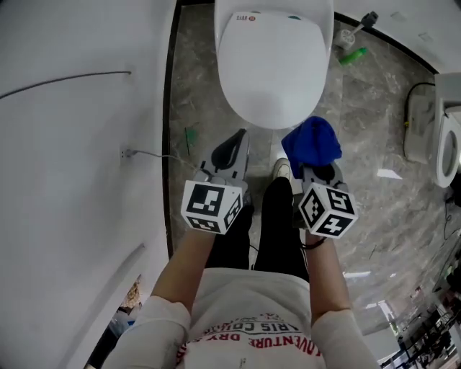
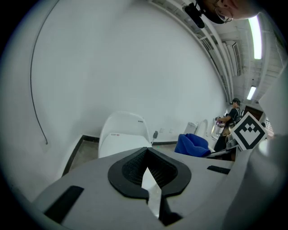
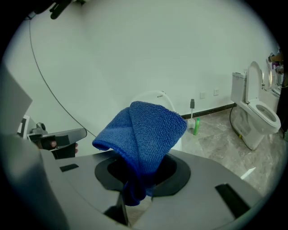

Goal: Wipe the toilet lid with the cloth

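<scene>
While right gripper (image 1: 319, 175) is clamping the cloth (image 1: 311, 144) near the toilet lid (image 1: 274, 65) and left gripper (image 1: 234, 148) is idling closed, empty, approach is seemingly underway, calling for pressing cloth flat onto lid.

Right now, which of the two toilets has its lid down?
The toilet straight ahead, just beyond the blue cloth: its lid is shut. The second toilet, far right, stands open.

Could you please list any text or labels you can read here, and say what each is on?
"DRY" and "...VENTURE": red print on the person's shirt, only partly readable; the rest is unclear.
Small red label on the toilet lid: too small to read.
Blue cloth: no print visible.
</scene>
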Motion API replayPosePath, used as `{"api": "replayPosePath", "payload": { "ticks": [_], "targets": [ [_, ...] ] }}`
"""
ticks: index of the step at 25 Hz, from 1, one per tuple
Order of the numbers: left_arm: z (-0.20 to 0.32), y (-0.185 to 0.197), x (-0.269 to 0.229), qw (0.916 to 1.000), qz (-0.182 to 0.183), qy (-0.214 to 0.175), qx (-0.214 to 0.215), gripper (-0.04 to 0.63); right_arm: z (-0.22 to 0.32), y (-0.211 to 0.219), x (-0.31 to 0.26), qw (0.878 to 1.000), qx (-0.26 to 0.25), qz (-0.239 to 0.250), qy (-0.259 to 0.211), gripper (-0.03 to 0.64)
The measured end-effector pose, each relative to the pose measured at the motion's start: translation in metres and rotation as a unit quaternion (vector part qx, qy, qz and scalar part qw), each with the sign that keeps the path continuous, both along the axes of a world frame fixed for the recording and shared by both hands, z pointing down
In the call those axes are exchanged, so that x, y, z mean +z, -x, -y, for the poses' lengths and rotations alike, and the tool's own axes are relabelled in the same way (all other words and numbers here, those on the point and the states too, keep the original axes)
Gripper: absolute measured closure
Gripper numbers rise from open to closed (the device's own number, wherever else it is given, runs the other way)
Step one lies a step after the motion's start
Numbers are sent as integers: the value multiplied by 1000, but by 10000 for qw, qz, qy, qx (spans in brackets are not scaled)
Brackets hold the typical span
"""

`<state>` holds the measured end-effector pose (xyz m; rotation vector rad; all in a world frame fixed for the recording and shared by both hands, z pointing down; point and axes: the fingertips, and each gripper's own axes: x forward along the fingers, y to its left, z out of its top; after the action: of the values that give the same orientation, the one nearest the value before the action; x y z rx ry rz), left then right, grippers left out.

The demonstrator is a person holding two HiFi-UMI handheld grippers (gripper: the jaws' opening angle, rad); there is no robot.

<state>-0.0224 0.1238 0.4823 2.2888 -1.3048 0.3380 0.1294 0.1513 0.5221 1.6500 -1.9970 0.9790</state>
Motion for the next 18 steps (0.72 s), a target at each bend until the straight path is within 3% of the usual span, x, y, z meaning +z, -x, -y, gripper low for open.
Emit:
{"api": "replayPosePath", "payload": {
  "ticks": [8,18],
  "targets": [
    [-48,49,-155,9988,22,-479,118,589,-41,26,-176,9949,98,-293,-958,529],
    [-55,73,-350,9867,-55,-1624,-27,589,-55,17,-371,9720,141,-992,-2125,529]
  ]
}}
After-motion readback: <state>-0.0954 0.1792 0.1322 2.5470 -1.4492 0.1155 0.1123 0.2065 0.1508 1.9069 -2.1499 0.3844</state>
